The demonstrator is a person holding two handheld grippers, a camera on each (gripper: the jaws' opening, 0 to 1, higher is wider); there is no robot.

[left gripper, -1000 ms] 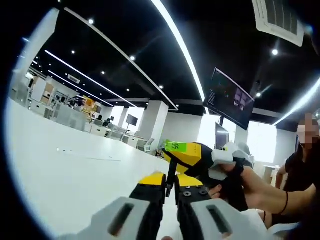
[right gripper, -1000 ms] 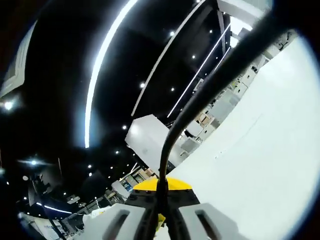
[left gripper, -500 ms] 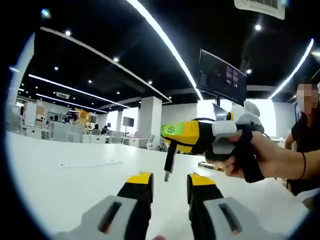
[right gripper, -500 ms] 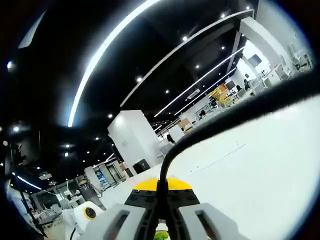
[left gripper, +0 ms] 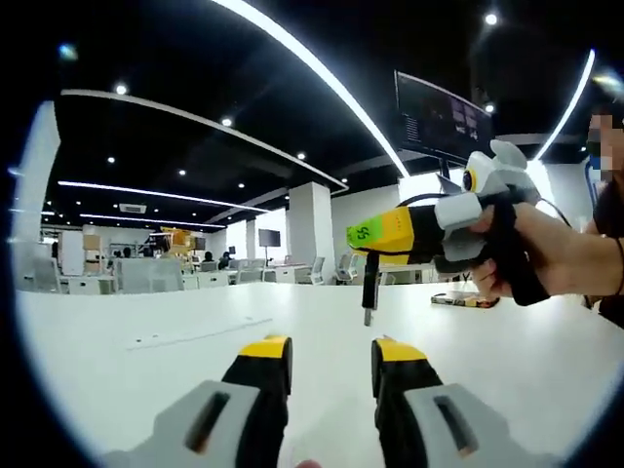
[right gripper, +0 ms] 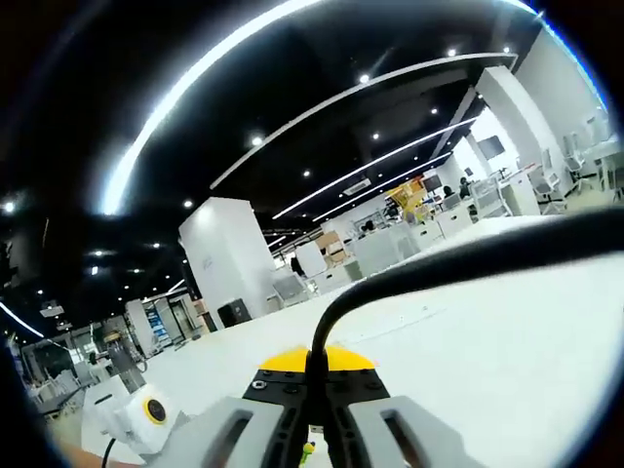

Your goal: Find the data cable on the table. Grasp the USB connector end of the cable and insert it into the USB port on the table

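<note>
Left gripper view: looking along the left tongs (left gripper: 331, 351), yellow-tipped jaws spread wide apart above the white bench (left gripper: 117, 390). Ahead and up to the right of them, well apart, the right tongs (left gripper: 369, 237), held in a person's hand (left gripper: 546, 258) and pointing leftward across the view, with a green label (left gripper: 363, 233) on the yellow nose. Clamped in those jaws, the data cable (left gripper: 370, 278) — a short black stretch hanging straight down from the nose and ending in the USB connector (left gripper: 368, 314), metal tip downward, hanging free beyond the gap of the left tongs and a little to its right. Up behind the right tongs, a dark monitor (left gripper: 444, 117) hung from the ceiling. Just below the hand, a flat dark object (left gripper: 456, 299) lying on the bench.

Right gripper view: looking along the right tongs (right gripper: 314, 380), jaws pressed together on the data cable (right gripper: 487, 253). From the pinch, rising a short way, then bending over to the right in one long black arc that runs above the bench (right gripper: 507, 361) and out to the edge of the view. Beyond the jaw tips, plain white bench surface — farther off and to the left, a broad white pillar (right gripper: 219, 258) under the ceiling lights
</note>
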